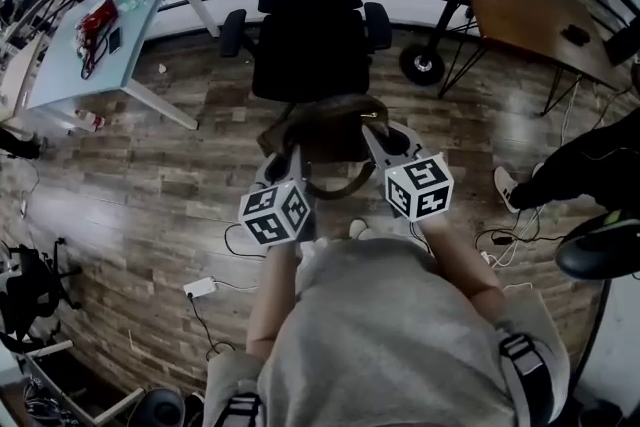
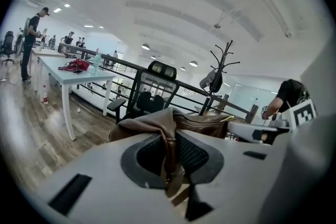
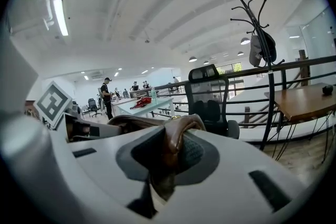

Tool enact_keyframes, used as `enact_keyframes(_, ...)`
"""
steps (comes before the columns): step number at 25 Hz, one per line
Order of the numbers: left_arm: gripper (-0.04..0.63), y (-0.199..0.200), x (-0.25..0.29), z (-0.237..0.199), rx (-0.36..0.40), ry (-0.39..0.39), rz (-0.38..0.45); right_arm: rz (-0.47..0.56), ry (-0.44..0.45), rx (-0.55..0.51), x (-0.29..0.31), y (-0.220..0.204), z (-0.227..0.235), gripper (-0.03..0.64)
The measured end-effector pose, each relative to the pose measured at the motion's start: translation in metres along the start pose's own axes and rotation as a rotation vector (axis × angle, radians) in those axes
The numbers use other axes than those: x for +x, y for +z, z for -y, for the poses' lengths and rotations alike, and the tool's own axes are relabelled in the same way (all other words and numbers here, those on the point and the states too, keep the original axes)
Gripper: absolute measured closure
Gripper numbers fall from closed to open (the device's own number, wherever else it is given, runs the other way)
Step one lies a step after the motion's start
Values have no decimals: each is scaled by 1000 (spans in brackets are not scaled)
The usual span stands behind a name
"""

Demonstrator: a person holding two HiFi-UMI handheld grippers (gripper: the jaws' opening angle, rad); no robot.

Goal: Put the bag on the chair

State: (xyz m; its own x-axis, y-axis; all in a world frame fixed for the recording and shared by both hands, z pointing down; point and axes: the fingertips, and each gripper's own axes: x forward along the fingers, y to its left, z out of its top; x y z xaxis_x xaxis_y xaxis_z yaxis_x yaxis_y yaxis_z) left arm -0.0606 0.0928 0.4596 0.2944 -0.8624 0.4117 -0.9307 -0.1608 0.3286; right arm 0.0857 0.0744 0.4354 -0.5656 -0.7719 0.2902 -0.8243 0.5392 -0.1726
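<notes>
Left gripper (image 2: 170, 162) and right gripper (image 3: 168, 165) each pinch a strap (image 2: 169, 144) of the brown bag (image 1: 325, 130), jaws nearly together on the leather. Bag hangs between them above the floor (image 1: 150, 205), just short of the chair (image 1: 310, 45). It looks best to hold both grips level, carry the bag forward over the seat, and lower it fully before letting go.

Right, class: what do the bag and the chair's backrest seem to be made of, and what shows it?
Bag: likely brown leather or an imitation, smooth with a dull sheen; it slumps and its strap creases. Chair backrest: black mesh on a rigid frame, probably plastic; the background shows faintly through it.
</notes>
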Motion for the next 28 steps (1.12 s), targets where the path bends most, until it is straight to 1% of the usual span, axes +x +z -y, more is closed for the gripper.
enact_keyframes(8,555,-5,6,7,-6,19,18,6,25,12,-1,-2,9,572)
enact_keyframes(14,555,1,12,5,-21,29,29,-3,34,5,9,2,15,572)
enact_keyframes(21,555,15,38,-17,-30,19,29,-9,27,17,45,9,19,572)
enact_keyframes(28,555,42,89,-45,-18,-8,7,-16,-8,26,95,19,35,572)
